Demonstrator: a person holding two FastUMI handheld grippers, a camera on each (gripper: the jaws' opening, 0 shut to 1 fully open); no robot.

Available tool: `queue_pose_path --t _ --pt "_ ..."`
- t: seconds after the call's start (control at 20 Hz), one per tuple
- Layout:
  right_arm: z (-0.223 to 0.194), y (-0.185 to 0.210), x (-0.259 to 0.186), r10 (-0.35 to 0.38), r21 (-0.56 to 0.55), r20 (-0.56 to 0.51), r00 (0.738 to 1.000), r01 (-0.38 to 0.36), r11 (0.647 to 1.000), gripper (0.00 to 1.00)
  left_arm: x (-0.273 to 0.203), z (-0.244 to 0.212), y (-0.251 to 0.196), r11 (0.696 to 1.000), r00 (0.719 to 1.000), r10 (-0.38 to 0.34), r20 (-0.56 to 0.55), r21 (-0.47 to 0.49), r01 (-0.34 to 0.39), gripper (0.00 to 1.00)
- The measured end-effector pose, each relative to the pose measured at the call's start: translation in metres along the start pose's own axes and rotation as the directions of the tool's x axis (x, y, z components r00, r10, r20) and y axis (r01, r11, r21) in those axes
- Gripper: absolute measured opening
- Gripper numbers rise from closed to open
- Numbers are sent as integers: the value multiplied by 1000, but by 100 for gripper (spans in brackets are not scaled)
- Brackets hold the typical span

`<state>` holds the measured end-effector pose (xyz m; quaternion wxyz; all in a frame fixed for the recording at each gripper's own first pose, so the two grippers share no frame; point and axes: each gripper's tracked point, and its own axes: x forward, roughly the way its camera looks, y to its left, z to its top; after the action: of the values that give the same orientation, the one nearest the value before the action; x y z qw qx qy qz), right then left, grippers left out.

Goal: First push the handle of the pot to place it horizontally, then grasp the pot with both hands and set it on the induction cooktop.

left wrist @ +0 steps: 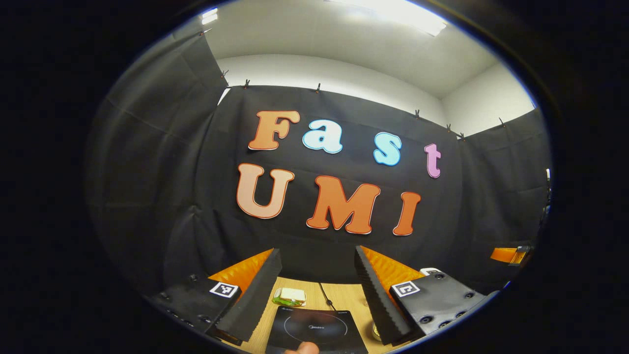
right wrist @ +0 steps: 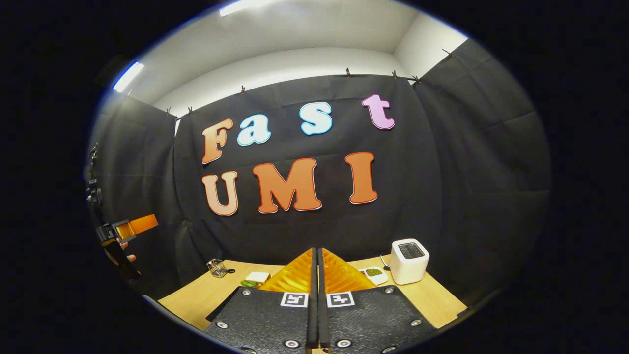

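Left gripper (left wrist: 318,275) jaws spread wide above the induction cooktop (left wrist: 317,330); right gripper (right wrist: 317,275) jaws pressed together, empty.

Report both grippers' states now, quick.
Left gripper: open, holding nothing, above the black induction cooktop.
Right gripper: closed, nothing between its fingers.

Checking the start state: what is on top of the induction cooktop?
The cooktop top is bare where the left gripper view shows it, with no pot on it. A fingertip covers its near edge, and the lowest part is cut off.
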<state>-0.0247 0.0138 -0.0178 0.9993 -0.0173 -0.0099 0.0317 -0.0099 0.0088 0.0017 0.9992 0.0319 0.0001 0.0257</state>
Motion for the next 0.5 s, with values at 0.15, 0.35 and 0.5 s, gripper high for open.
queue_pose_path --t 0.15,0.35,0.5 --pt "-22 6 -6 1 -68 -19 1000 -2 998 0 1 -3 -3 1000 1000 -1 -4 11 1 98" --pt "-67 19 -16 38 -72 -90 995 -44 996 0 -1 -8 -7 1000 1000 -5 -7 12 5 98" --pt "-100 22 -19 33 -81 -128 991 -44 996 0 -2 -9 -5 1000 1000 -5 -6 16 5 98"
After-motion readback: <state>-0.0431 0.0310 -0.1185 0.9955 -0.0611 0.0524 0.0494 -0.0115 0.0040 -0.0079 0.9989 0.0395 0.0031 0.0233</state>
